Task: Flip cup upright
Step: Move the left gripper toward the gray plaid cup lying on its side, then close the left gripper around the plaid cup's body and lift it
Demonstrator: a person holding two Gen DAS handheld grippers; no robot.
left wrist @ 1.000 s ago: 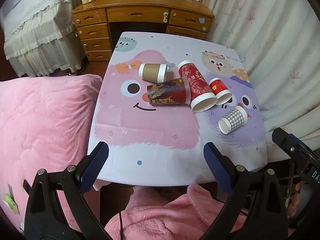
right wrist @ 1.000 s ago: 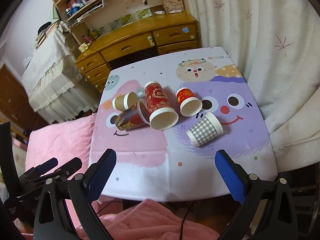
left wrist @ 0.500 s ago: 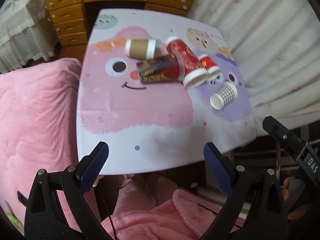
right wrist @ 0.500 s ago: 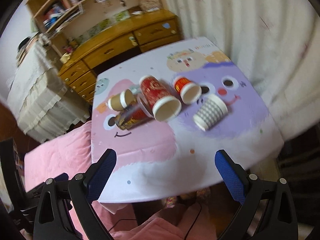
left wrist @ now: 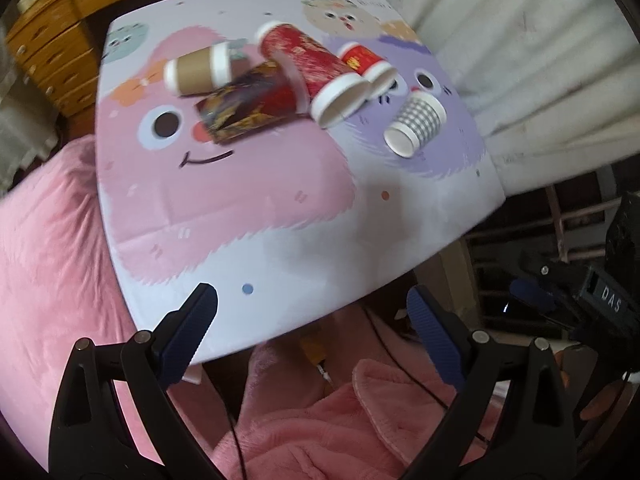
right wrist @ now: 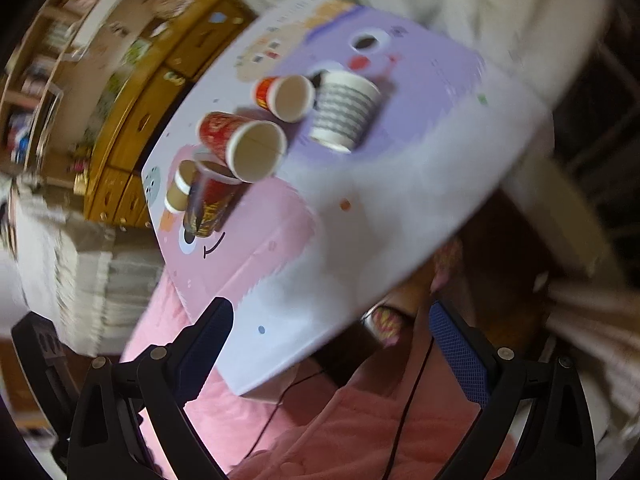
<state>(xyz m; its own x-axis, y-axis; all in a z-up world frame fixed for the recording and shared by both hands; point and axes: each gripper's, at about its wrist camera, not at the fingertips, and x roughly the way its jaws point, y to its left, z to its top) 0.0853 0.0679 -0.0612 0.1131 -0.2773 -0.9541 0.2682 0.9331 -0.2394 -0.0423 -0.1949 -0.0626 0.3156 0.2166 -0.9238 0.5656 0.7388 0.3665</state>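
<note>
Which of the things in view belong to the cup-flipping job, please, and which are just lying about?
Job:
checked cup, on its side
small red cup, on its side
tall red cup, on its side
dark patterned cup, on its side
brown cup, on its side
left gripper, open
right gripper, open

Lying about:
cartoon table cover
wooden desk
pink blanket

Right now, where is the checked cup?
Left wrist view: the checked cup lies on its side, right of the small red cup, on the table's purple face.
</note>
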